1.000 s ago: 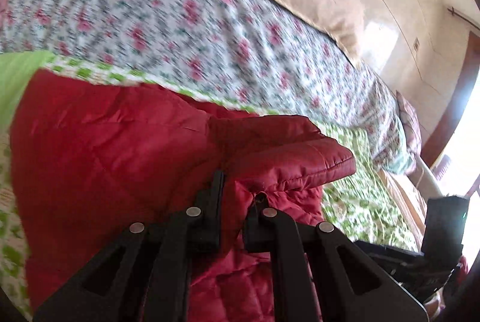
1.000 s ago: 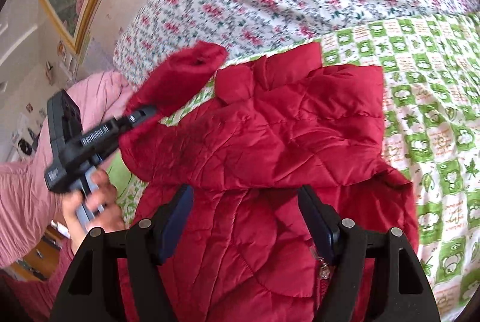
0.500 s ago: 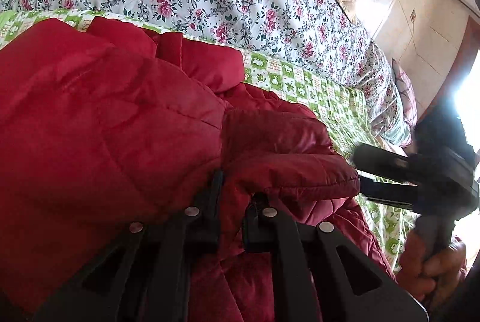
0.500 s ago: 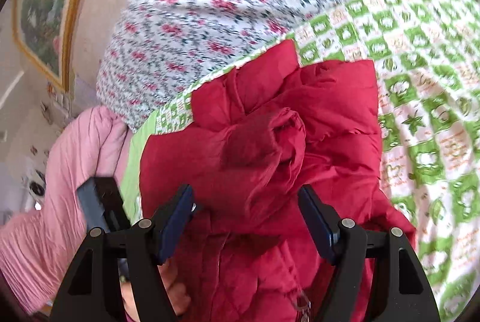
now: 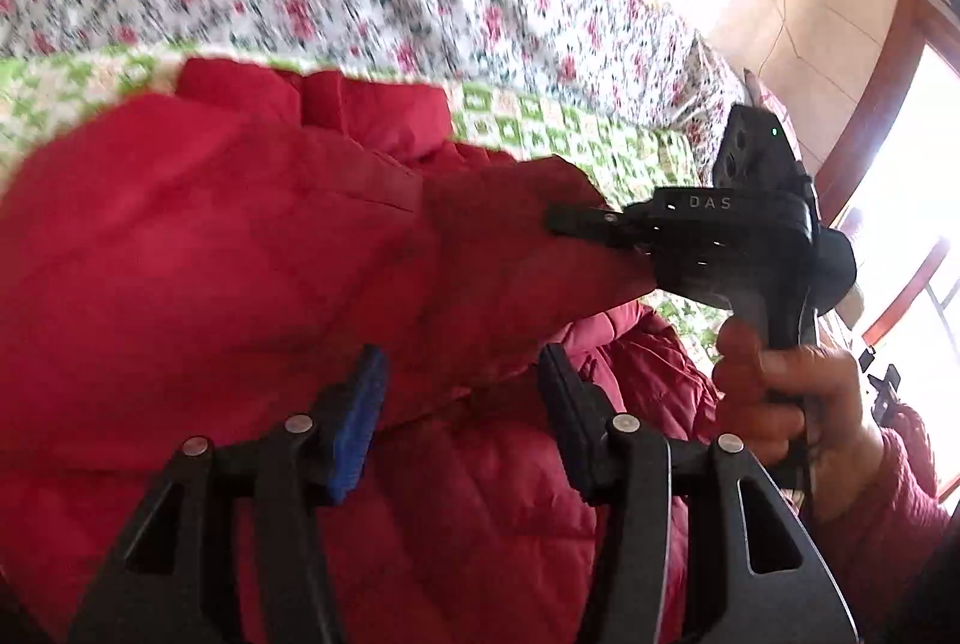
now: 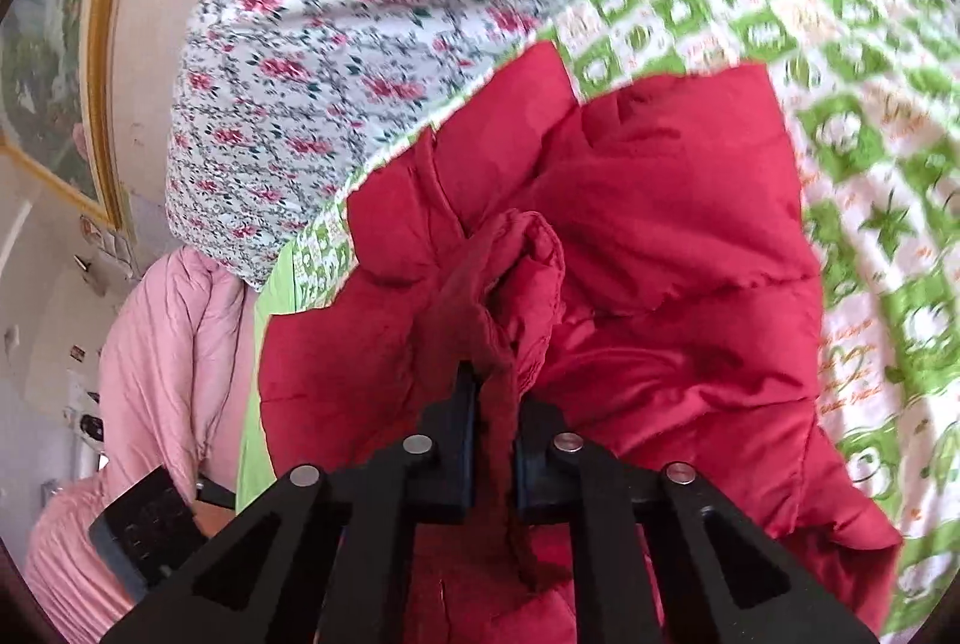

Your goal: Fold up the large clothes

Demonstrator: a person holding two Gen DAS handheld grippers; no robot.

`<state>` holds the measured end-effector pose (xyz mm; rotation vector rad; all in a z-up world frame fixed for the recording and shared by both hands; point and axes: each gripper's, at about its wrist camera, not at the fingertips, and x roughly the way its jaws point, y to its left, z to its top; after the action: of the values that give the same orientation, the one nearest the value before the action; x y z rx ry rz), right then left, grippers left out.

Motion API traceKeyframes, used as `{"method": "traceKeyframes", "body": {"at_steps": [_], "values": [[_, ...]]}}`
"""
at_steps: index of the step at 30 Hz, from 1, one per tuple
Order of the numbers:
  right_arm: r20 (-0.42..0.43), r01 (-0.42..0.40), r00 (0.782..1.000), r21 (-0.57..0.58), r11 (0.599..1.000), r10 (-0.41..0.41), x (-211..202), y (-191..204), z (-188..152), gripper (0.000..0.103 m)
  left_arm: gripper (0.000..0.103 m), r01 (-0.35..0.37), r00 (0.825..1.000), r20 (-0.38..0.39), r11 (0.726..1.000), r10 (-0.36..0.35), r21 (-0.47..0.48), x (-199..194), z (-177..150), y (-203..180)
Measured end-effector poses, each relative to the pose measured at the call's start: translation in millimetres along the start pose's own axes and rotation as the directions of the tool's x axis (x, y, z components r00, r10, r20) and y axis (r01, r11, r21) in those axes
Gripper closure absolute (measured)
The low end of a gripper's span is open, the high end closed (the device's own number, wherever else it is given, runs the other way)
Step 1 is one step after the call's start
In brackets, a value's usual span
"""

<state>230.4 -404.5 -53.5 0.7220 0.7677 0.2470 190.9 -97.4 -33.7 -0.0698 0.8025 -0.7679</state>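
Where once slack, right gripper (image 6: 495, 440) (sleeve (image 6: 510, 284)) clamped.

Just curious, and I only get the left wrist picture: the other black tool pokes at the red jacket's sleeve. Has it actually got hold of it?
Observer: Yes. In the right wrist view, the right gripper has its fingers shut on a bunched fold of the sleeve.
Visitor: Anything else lying on that side?
Observer: Pink quilted fabric lies just left of the red jacket.
Visitor: And on the wall?
Observer: A gold-framed picture hangs there.
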Motion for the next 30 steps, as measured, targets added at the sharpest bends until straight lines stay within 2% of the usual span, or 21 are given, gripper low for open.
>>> {"method": "traceKeyframes", "body": {"at_steps": [4, 6, 8, 11, 13, 15, 18, 20, 22, 23, 24, 26, 28, 29, 30], "values": [[0.078, 0.022, 0.997, -0.073, 0.997, -0.016, -28.5, 21.2, 4.3, 0.096, 0.052, -0.106, 0.991, 0.082, 0.994, 0.108, -0.028, -33.0, 19.2, 26.0], [0.12, 0.042, 0.992, -0.121, 0.992, -0.028, -44.5, 34.1, 4.0, 0.096, 0.052, -0.181, 0.978, 0.099, 0.982, 0.186, -0.062, -41.4, 30.8, 48.4], [0.161, 0.057, 0.986, -0.153, 0.987, -0.032, -59.3, 43.1, 2.8, 0.097, 0.052, -0.213, 0.97, 0.098, 0.971, 0.224, -0.111, -42.5, 40.3, 73.0], [0.18, 0.11, 0.981, -0.187, 0.976, -0.076, -65.7, 45.5, 2.2, 0.097, 0.052, -0.22, 0.97, 0.07, 0.965, 0.232, -0.146, -31.2, 44.8, 100.4], [0.168, 0.168, 0.976, -0.198, 0.966, -0.136, -55.7, 39.8, 1.8, 0.097, 0.052, -0.206, 0.977, 0.035, 0.969, 0.212, -0.137, -16.0, 43.2, 110.6], [0.148, 0.215, 0.971, -0.202, 0.955, -0.188, -40.8, 30.3, 0.5, 0.097, 0.052, -0.224, 0.975, -0.008, 0.968, 0.224, -0.11, 2.5, 37.8, 115.0], [0.085, 0.267, 0.963, -0.184, 0.946, -0.256, -13.8, 3.2, -3.0, 0.096, 0.052, -0.269, 0.962, -0.051, 0.961, 0.267, -0.055, 20.8, 25.9, 115.9], [0.051, 0.288, 0.958, -0.177, 0.941, -0.284, 1.7, -13.2, -7.5, 0.093, 0.052, -0.299, 0.953, -0.051, 0.954, 0.298, -0.024, 25.7, 19.9, 114.3], [0.05, 0.3, 0.954, -0.174, 0.938, -0.296, 2.5, -19.6, -9.3, 0.085, 0.052, -0.318, 0.947, -0.058, 0.948, 0.317, -0.013, 28.4, 18.0, 112.8], [0.058, 0.307, 0.952, -0.17, 0.936, -0.302, -1.0, -18.4, -9.8, 0.082, 0.052, -0.325, 0.944, -0.062, 0.946, 0.324, -0.008, 29.5, 17.6, 112.1], [0.083, 0.33, 0.944, -0.16, 0.93, -0.321, -9.7, -14.6, -8.4, 0.074, 0.052, -0.331, 0.942, -0.064, 0.944, 0.33, -0.004, 30.4, 17.5, 111.7], [0.175, 0.391, 0.915, -0.163, 0.906, -0.364, -31.3, 0.4, -7.7, 0.073, 0.052, -0.345, 0.936, -0.065, 0.939, 0.345, 0.002, 33.0, 16.8, 110.9], [0.27, 0.408, 0.897, -0.198, 0.891, -0.351, -49.0, 24.0, -10.4, 0.073, 0.052, -0.355, 0.933, -0.061, 0.935, 0.355, 0.004, 34.7, 17.1, 109.8], [0.286, 0.399, 0.899, -0.231, 0.887, -0.33, -50.9, 36.4, -11.9, 0.072, 0.052, -0.359, 0.931, -0.061, 0.933, 0.359, 0.007, 36.1, 17.9, 109.7], [0.27, 0.384, 0.911, -0.281, 0.88, -0.311, -45.8, 48.4, -13.0, 0.07, 0.052, -0.366, 0.929, -0.06, 0.931, 0.366, 0.011, 37.0, 17.8, 108.8]]}}
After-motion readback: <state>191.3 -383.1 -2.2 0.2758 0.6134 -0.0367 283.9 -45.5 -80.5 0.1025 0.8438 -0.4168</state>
